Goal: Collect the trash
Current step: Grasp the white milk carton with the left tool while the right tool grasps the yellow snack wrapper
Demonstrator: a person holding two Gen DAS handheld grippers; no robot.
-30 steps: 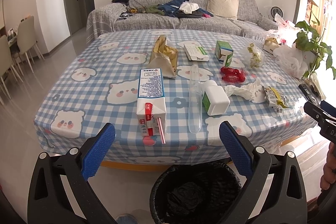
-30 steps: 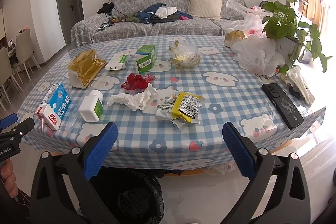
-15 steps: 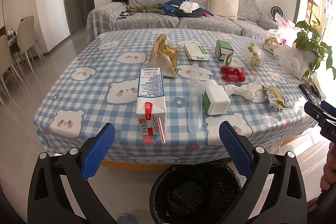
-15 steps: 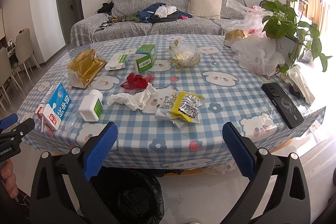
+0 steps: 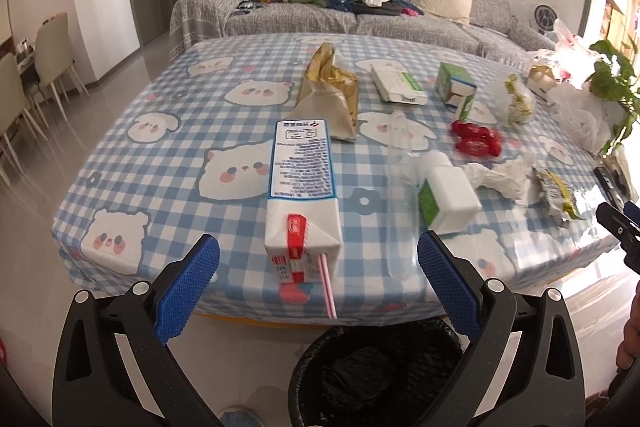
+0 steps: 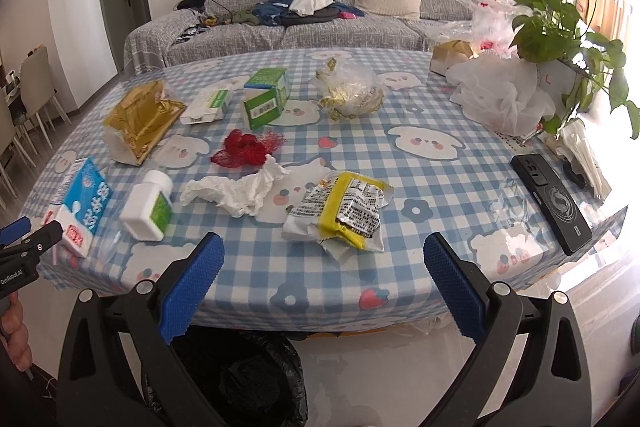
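Observation:
Trash lies scattered on the blue checked table [image 5: 160,163]. A milk carton [image 5: 301,187] with a pink straw lies at the near edge, straight ahead of my open left gripper [image 5: 318,261]. Beside it are a clear plastic tube [image 5: 400,195] and a white bottle [image 5: 448,193]. A yellow snack wrapper [image 6: 344,213] lies just beyond my open right gripper [image 6: 323,261], with crumpled tissue [image 6: 240,189] and red netting [image 6: 246,149] behind it. A black-lined bin [image 5: 380,375] stands on the floor under the table edge.
Further back are a gold bag [image 6: 138,119], a flat white box [image 6: 206,105], a green box [image 6: 268,97] and a clear bag [image 6: 352,91]. A black phone [image 6: 552,201], white plastic bags [image 6: 500,95] and a potted plant [image 6: 560,27] sit at the right. A sofa [image 6: 304,23] stands behind.
Both grippers have moved closer to the table; the left one has dipped toward the milk carton. Both stay open and hold nothing.

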